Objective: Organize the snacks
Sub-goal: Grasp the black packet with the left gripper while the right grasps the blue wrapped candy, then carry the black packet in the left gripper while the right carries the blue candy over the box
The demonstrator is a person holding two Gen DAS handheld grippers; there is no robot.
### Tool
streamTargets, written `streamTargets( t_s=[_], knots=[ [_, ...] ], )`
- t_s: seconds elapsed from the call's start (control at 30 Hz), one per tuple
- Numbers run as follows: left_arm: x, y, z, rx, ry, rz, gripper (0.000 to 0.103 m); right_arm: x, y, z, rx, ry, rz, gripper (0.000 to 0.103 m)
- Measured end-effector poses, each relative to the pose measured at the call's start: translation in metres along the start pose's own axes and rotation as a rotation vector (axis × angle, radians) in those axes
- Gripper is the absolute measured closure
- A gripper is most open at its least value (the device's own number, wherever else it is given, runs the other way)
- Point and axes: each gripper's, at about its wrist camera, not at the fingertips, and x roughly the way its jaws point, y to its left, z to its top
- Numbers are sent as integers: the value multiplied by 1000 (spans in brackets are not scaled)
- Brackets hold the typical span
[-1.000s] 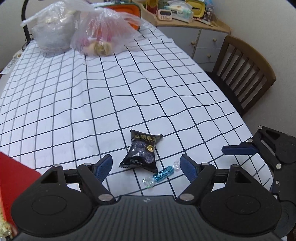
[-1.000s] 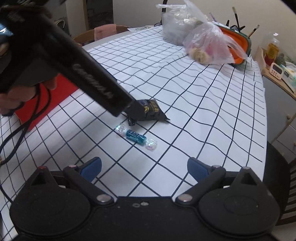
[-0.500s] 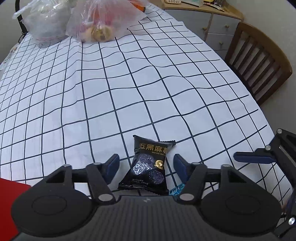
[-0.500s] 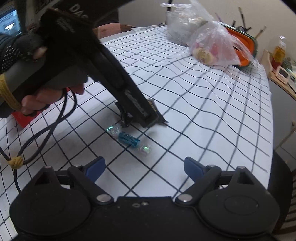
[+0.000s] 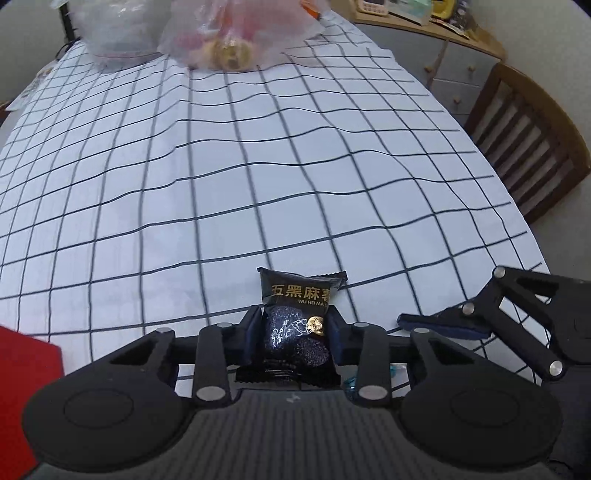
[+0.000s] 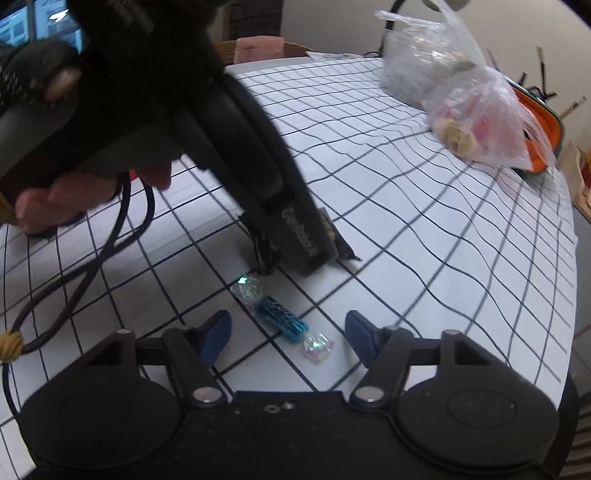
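Worktop (image 5: 258, 155) covered by a white cloth with a dark grid. To its right, a brown wooden chair (image 5: 532, 147) with a slatted back; behind it, a grey drawer cabinet (image 5: 458, 74) with a wooden top and small round knobs. Plain pale wall (image 6: 517, 29) behind. A lit screen (image 6: 37, 26) is at far left.

Broad open checked tablecloth (image 5: 258, 166) mid-table; clutter only at far edge and near corner.

Far edge blocked by two plastic bags (image 5: 229, 40), touching each other, orange container (image 6: 546, 122) behind. Near edge crowded: left gripper (image 5: 293, 334) clamped on black snack packet (image 5: 295, 325), blue candy (image 6: 280, 317) just beside, between the spread fingers of right gripper (image 6: 288, 332). Red object (image 5: 26, 384) at near left corner; wooden chair (image 5: 532, 147) along right edge.
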Motion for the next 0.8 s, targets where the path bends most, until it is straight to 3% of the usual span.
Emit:
streamTargets(
  t_s=[0.07,0.23,0.37,0.63,0.8],
  knots=[
    [-2,7,-3,-21,-3,8,68,1,1,1,-2,-6,7,45],
    [-5,21,-10,-64,-11,26,68,1,-2,2,34,-5,55,67],
    [-8,24,-16,-78,-14,32,68,0,-4,0,69,-10,32,91],
    [-18,23,-32,-93,-30,63,68,-7,-9,-8,254,-19,-17,92],
    [-34,18,-46,-98,-49,65,68,-22,-2,-9,306,-27,-42,92]
  ],
)
